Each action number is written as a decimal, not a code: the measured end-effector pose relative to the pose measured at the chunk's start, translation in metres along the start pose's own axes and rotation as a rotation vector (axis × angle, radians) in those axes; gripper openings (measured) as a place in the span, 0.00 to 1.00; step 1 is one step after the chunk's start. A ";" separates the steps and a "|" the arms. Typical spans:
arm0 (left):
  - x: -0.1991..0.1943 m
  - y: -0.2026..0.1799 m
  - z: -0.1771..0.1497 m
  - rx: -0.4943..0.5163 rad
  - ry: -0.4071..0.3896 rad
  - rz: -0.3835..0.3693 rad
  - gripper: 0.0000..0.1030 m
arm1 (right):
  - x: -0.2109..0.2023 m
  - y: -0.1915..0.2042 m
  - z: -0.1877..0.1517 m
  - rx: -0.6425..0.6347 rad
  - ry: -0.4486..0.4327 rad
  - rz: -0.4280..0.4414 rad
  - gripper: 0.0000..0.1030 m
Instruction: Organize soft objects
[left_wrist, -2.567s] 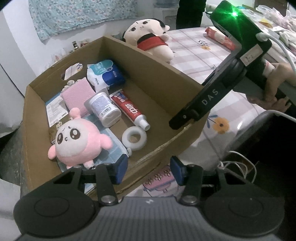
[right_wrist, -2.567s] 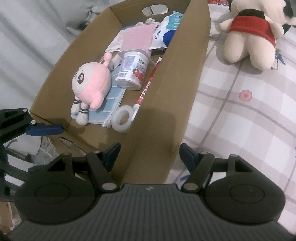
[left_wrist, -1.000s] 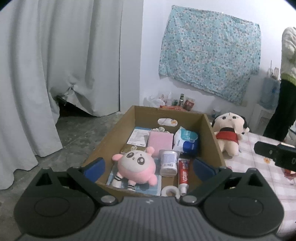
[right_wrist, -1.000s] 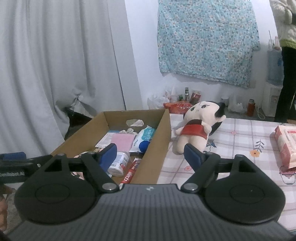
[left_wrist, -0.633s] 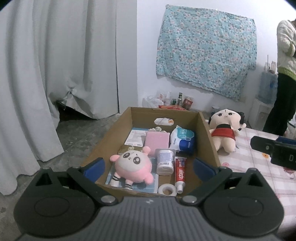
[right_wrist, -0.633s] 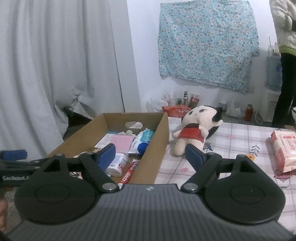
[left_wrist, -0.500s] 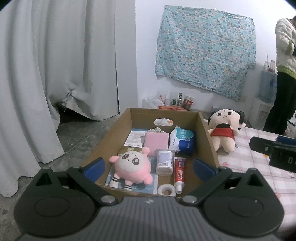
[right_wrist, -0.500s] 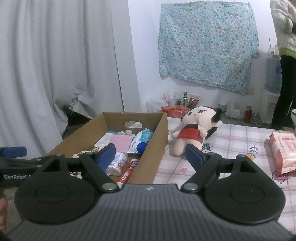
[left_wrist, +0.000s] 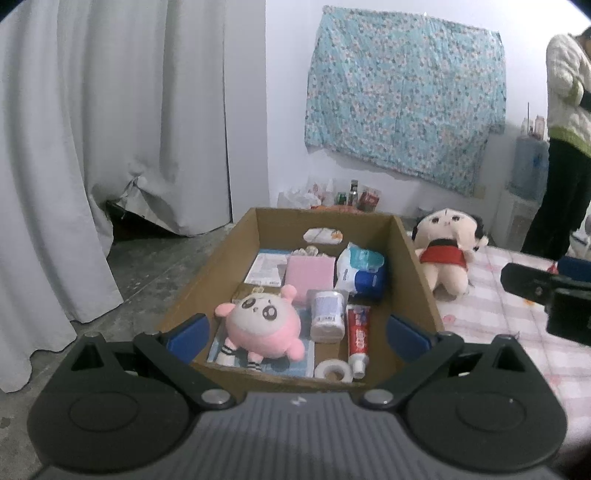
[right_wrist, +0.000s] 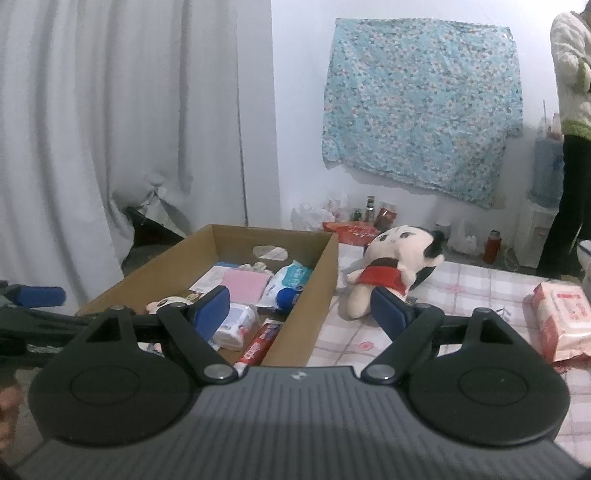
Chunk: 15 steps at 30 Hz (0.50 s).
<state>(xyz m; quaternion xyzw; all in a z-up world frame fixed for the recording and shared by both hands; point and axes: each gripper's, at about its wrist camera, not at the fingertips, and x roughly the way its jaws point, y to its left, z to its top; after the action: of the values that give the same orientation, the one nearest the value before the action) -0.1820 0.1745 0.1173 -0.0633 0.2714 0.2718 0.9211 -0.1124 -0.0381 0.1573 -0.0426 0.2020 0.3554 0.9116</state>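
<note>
1. Left gripper (left_wrist: 297, 334): jaws spread wide, nothing between the blue pads, held short of the near end of the cardboard box (left_wrist: 419, 273).
2. Right gripper (right_wrist: 301, 308): jaws likewise wide apart and empty, straddling the box's right wall as seen from its own camera.
3. Inside the box: pink plush toy (left_wrist: 263, 325) lying face up near the front left, on a blue sheet (left_wrist: 304, 356).
4. Just right of the plush: white jar (left_wrist: 325, 314) on its side, then a red toothpaste tube (left_wrist: 357, 338), with a white tape roll (left_wrist: 331, 369) at the front wall.
5. Further back: pink sponge (left_wrist: 309, 272), blue-and-white wipes pack (left_wrist: 362, 271), paper leaflet (left_wrist: 266, 267).
6. Outside the box, on the checked bedspread (right_wrist: 461, 306): doll in a red top (right_wrist: 391, 271), lying close by the box's right wall.
7. Far right on the bedspread: red-and-white tissue pack (right_wrist: 563, 321), well apart from the doll.
8. Standing at the right edge of both views: a person in a pale sweater (left_wrist: 565, 85).
</note>
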 end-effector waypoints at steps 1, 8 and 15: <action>0.002 -0.001 -0.001 0.007 0.006 0.002 0.99 | 0.000 0.001 -0.002 0.002 0.003 0.006 0.81; 0.006 -0.004 -0.005 0.020 0.018 0.047 0.99 | 0.002 0.000 -0.005 0.000 0.015 0.015 0.81; 0.009 -0.005 0.000 0.017 0.021 0.051 0.99 | -0.001 -0.006 -0.003 0.058 0.019 0.066 0.81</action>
<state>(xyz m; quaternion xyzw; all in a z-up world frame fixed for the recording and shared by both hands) -0.1726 0.1745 0.1119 -0.0515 0.2851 0.2922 0.9114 -0.1100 -0.0436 0.1548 -0.0131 0.2223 0.3788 0.8983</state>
